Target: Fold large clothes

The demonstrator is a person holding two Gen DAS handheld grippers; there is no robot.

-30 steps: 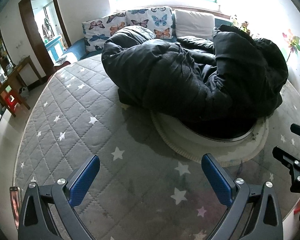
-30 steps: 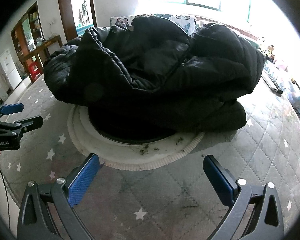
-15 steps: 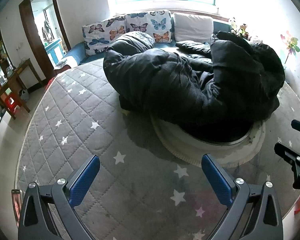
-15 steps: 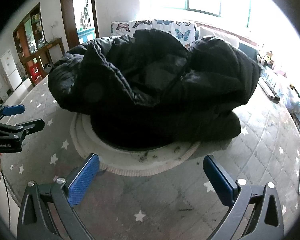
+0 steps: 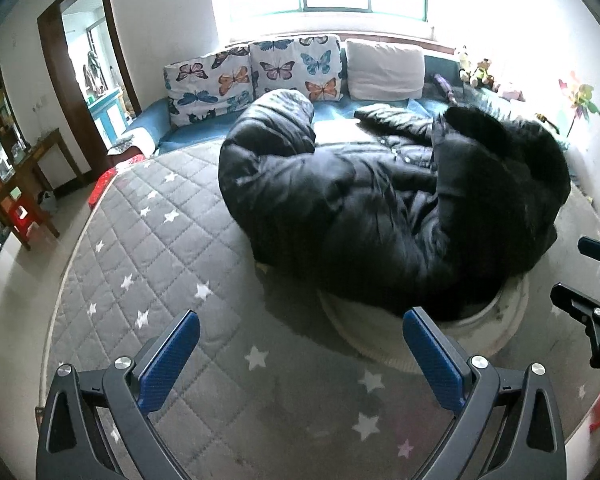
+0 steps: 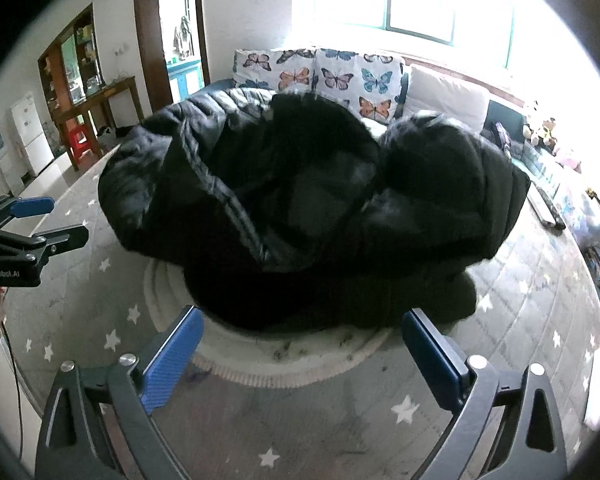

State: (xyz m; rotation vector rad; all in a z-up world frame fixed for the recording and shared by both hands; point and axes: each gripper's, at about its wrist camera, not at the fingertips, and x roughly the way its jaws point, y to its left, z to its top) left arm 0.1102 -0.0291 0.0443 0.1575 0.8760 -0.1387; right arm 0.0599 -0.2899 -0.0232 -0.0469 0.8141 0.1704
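Note:
A big black puffer coat [image 5: 388,204] lies crumpled in a heap on a round grey star-patterned mattress [image 5: 148,248]; it also shows in the right wrist view [image 6: 300,216]. It partly covers a round white mat [image 5: 380,332], which also shows in the right wrist view [image 6: 300,356]. My left gripper [image 5: 300,356] is open and empty, held above the mattress short of the coat's near edge. My right gripper [image 6: 300,354] is open and empty, just short of the coat's front edge. Each gripper shows at the side of the other's view.
Butterfly cushions [image 5: 256,76] and a white pillow [image 5: 384,66] line a blue sofa behind the mattress. A wooden table [image 5: 16,184] and red stool [image 5: 20,216] stand at the left. Clutter [image 6: 552,208] lies along the mattress's right edge.
Both grippers have drawn back and up from the coat, so it looks smaller and more of the sofa shows. Both stayed open.

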